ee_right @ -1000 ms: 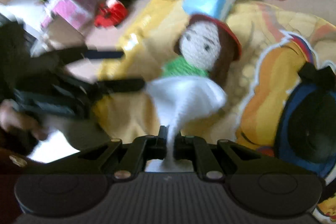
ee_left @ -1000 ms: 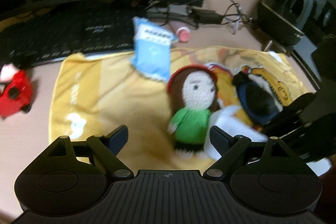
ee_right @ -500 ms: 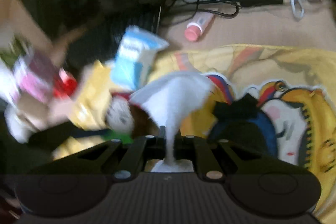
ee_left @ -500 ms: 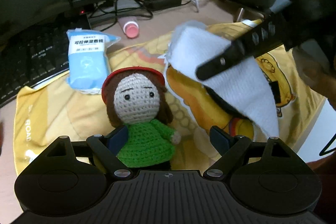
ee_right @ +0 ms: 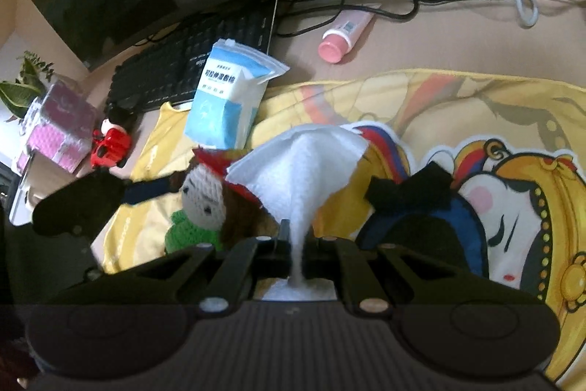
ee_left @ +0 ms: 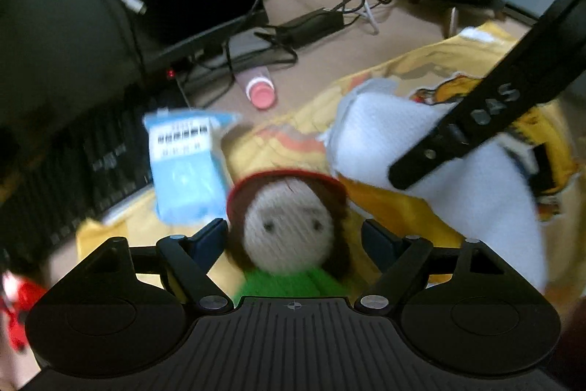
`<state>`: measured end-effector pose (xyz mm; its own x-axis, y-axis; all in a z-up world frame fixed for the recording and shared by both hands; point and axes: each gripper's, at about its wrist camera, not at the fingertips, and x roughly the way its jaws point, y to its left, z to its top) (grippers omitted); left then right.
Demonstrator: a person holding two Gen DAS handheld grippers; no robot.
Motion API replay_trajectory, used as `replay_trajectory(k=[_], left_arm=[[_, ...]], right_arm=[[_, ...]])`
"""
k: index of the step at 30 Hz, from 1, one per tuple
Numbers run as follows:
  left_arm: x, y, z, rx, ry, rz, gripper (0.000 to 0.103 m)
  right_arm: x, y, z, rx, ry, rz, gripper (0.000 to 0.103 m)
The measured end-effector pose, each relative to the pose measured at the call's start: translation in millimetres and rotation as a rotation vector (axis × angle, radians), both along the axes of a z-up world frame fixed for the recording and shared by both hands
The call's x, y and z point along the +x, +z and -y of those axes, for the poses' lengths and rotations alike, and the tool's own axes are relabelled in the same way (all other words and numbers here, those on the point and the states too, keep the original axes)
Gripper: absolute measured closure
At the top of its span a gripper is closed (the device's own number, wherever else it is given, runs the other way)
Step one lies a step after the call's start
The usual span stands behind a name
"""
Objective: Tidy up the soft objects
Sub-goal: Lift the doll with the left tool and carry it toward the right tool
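From the left wrist camera, the left gripper point(ee_left: 295, 235) has its jaws spread wide on either side of the crocheted doll point(ee_left: 289, 237), whose head sits between the blue pads without clear contact; the doll faces the camera, red hat away and green body toward the gripper, its long axis running along the fingers. This view alone shows the right gripper's black finger from outside, lying across the white cloth point(ee_left: 439, 178) above the yellow printed blanket point(ee_left: 399, 207). The blue wipes pack point(ee_left: 185, 167) lies just beyond the doll's hat, blurred. From the right wrist camera, the right gripper point(ee_right: 295, 246) is clamped tight on a narrow pinch of the white cloth, which fans upward and away from the fingers. Only this view shows the black-and-blue pouch point(ee_right: 414, 207) on the blanket, the keyboard point(ee_right: 194, 61), the pink-capped tube point(ee_right: 346, 33), and the small red toy point(ee_right: 110, 141) beside a pink box point(ee_right: 60, 131). Here the doll lies tilted, its head toward the wipes pack.
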<state>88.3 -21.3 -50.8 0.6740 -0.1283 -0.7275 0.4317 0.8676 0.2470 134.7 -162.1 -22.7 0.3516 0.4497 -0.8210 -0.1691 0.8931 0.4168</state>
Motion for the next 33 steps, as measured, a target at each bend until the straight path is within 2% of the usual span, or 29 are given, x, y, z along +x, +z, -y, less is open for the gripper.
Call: replay_trajectory(k=[1,2,3,5,7,9,10,13,16,19,22,25,28,31,33], left_arm=[[7,-6,0,0.004,0.011,-0.007,0.031],[9,-9,-3,-0.013,0.032,-0.019,0.031],[9,-7,-10,-0.07,0.061,-0.044,0.032],[15,1,-31,-0.26,0.124,-0.132,0.033],[27,7,-58,-0.505,0.177,-0.232,0.033],[23,13,-81,-0.691,0.208,-0.279,0.033],[22,15,-89,-0.748,0.216,-0.287,0.033],[11,19,-91,-0.757,0.189,-0.27,0.033],[13,17,-86,-0.728,0.152,-0.284,0.033],[3,18,-90,-0.73,0.161,-0.303,0.033],[-7,16,-109,-0.806,0.232,-0.325,0.033],[-18,15,-134,-0.872,0.322,-0.338,0.033],[-28,11,-163,-0.923,0.4,-0.352,0.033],[-58,12,-192,-0.977,0.48,-0.372,0.033],[-42,1,-205,-1.011,0.527,-0.383,0.033]], right_arm=[[0,0,-1,0.003,0.006,0.001,0.098],[-1,0,-1,0.013,0.004,-0.002,0.098],[-2,1,-1,0.026,-0.003,-0.005,0.098],[-5,5,6,0.071,-0.032,-0.004,0.098],[-7,14,15,0.115,-0.062,0.012,0.098],[-5,25,23,0.146,-0.089,0.034,0.098],[-3,32,26,0.178,-0.099,0.046,0.098],[11,43,24,0.356,-0.083,0.039,0.098],[28,33,2,0.424,-0.013,-0.021,0.098],[33,21,-17,0.292,0.019,-0.02,0.098],[33,13,-9,0.213,-0.018,-0.011,0.098],[29,5,2,0.089,-0.053,-0.007,0.098],[17,7,5,0.101,-0.024,-0.024,0.098],[3,12,-10,0.204,0.064,-0.056,0.098],[-6,10,-32,0.244,0.146,-0.073,0.098]])
